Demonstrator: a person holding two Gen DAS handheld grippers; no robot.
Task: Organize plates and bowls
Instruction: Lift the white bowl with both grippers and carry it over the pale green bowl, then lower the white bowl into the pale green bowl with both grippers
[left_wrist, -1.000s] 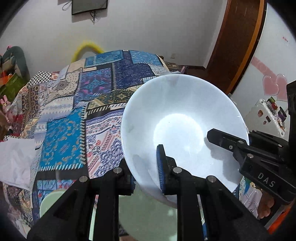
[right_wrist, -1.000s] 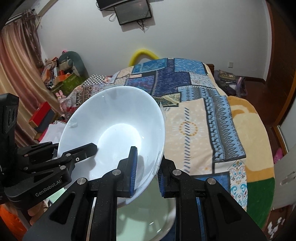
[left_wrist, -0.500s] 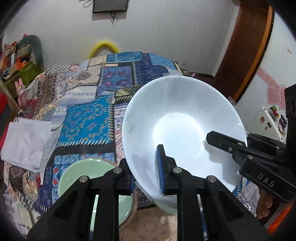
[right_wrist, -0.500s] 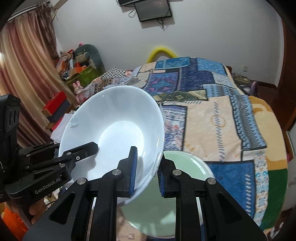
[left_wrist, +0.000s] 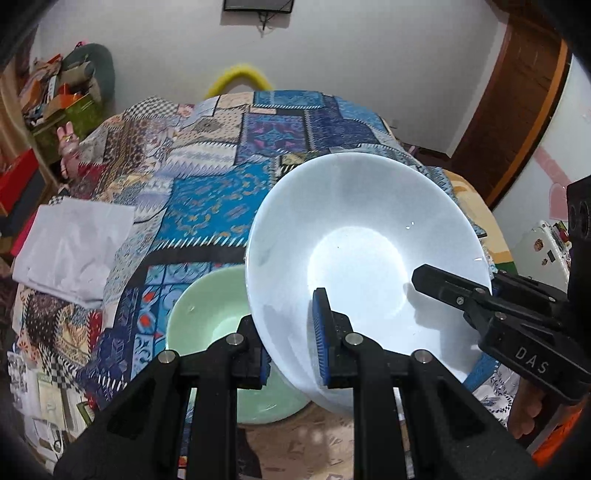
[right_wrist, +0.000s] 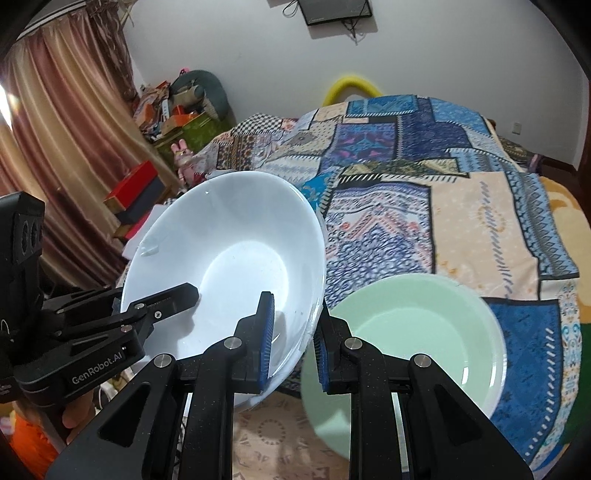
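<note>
Both sets of jaws are clenched on the rim of one white bowl (left_wrist: 364, 258): the left gripper (left_wrist: 291, 341) pinches its near-left edge, the right gripper (right_wrist: 293, 341) the opposite edge. The bowl hangs tilted, off the bedding. One pale green bowl (right_wrist: 410, 339) rests on the patchwork quilt (right_wrist: 424, 177), at four o'clock from the white bowl in the right view. Bowls counted: two.

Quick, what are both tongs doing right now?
Left tongs: shut on the white bowl, at its rim.
Right tongs: shut on the same bowl's opposite rim.
</note>
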